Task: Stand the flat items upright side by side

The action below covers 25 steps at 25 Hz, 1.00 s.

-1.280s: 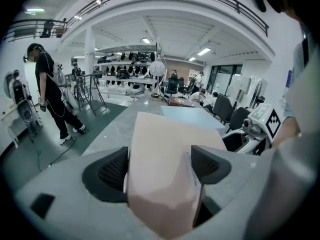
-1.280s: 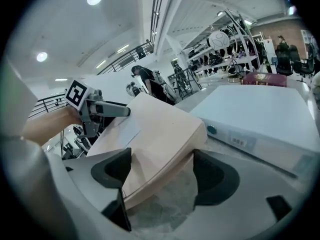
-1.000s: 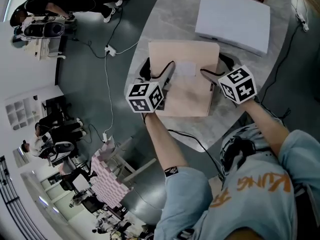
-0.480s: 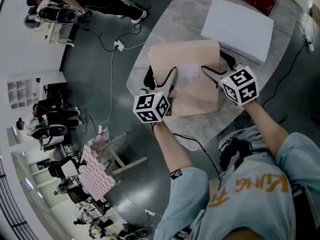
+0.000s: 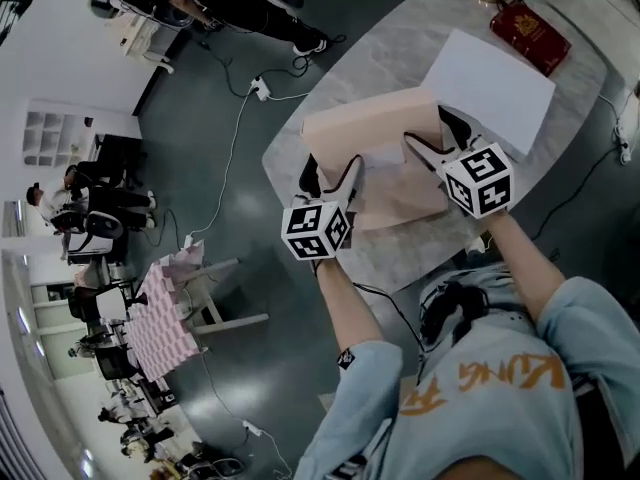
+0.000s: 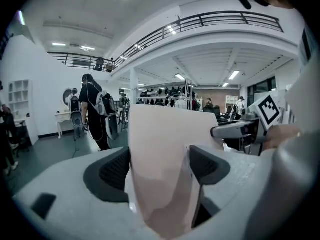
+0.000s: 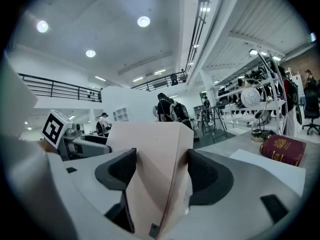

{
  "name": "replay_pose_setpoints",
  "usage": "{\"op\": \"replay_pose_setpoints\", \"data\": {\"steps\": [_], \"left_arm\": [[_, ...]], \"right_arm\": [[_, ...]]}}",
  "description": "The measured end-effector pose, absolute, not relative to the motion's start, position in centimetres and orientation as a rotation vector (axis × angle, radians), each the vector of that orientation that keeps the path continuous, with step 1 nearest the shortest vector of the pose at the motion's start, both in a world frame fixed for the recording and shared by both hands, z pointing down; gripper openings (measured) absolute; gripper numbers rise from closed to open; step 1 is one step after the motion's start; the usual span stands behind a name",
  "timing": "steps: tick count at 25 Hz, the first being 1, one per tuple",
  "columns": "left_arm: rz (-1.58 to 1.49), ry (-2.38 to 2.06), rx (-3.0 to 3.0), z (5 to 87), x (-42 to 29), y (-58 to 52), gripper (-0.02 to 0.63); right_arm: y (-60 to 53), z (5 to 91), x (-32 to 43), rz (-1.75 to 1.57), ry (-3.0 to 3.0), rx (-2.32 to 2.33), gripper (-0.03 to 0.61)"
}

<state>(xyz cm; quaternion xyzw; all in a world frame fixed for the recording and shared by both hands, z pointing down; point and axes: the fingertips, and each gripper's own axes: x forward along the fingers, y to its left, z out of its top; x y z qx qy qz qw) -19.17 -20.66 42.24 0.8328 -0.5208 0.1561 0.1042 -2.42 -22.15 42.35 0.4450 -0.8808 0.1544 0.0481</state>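
Above the grey table [image 5: 400, 58], my left gripper [image 5: 333, 173] and right gripper [image 5: 428, 133] pinch the tilted pink book [image 5: 370, 123] at its eight and four o'clock; the right jaws have just closed further.

Beige book [image 5: 375, 133]; white book [image 5: 495, 83]; red book [image 5: 530, 36]; grey marbled table [image 5: 385, 28].

The only print I can read is the orange lettering on the person's shirt [image 5: 500, 390], upside down to me, seemingly "KUNG". The red book [image 5: 530, 36] on the counter [image 5: 420, 243] carries a gold emblem, and the sleeve patch [image 5: 345, 359] a mark, both too small to read.
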Motion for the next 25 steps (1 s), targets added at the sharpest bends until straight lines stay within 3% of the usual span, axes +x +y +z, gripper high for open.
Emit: {"op": "replay_pose_setpoints", "data": {"steps": [12, 25], "left_arm": [[0.353, -1.816, 2.269, 42.0, -22.0, -15.1, 0.351], [0.363, -1.971, 2.181, 44.0, -22.9, -13.3, 0.356]], "right_arm": [[-19.9, 39.3, -5.9, 0.06, -2.743, 1.111, 0.317], [-19.1, 40.5, -7.2, 0.029, -2.75, 1.032, 0.326]]}}
